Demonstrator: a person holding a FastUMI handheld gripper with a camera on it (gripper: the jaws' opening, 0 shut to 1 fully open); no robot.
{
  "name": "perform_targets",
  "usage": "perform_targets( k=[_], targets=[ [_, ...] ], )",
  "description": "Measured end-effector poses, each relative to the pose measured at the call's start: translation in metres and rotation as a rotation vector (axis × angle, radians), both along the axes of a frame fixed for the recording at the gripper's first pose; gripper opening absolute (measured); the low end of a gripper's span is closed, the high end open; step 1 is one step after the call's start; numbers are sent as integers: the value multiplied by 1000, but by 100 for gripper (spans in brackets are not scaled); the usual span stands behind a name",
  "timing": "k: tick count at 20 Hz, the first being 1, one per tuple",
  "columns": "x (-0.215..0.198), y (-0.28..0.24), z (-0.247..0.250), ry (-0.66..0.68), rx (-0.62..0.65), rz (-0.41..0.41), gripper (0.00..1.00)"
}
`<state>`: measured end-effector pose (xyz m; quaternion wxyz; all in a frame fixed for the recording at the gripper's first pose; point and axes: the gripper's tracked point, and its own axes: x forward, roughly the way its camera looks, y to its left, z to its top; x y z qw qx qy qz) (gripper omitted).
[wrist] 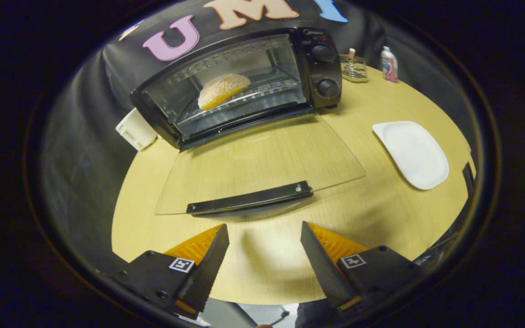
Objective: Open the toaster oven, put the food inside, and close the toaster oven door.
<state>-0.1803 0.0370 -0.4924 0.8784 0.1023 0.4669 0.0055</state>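
Your gripper [265, 248] hangs wide open above the worktop [381, 214], its fingers spread apart with nothing between them but bare wood. Just ahead of the fingertips lies the dark handle [249, 198] of the toaster oven's glass door [262, 159], which is folded all the way down and lies flat, close over the worktop; you see the wood grain straight through the pane. That lowered door fills the ground between your fingers and the oven mouth.

Beyond the door stands the toaster oven [239, 86], its cavity open toward you. The food [223, 90], a golden, sugar-dusted bun or pastry, lies on the wire rack [262, 93] inside, toward the left of the cavity. Two control knobs [327, 70] sit one above the other on the panel at the oven's right.

Ahead and to the right of your right finger, well clear of the door, a white plate [412, 154] lies empty on the worktop. Further off, past the oven's right side, stand a small clear holder [353, 68] with something upright in it and a small bottle [388, 64]; both are too small to make out in detail. At the oven's left rear corner a white boxy object [136, 130] is partly hidden behind the oven, and you cannot tell what it is.
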Motion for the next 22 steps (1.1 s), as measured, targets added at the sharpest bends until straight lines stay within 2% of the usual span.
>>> perform_targets(
  k=[2,6,11,14,22],
  targets=[
    [2,1,-2,16,-28,33,99],
    [13,3,16,-57,-94,91,100],
    [21,-4,50,-153,-82,53,100],
    [43,-8,84,-254,-59,6,100],
    [109,-1,155,-439,12,-41,100]
  ],
)
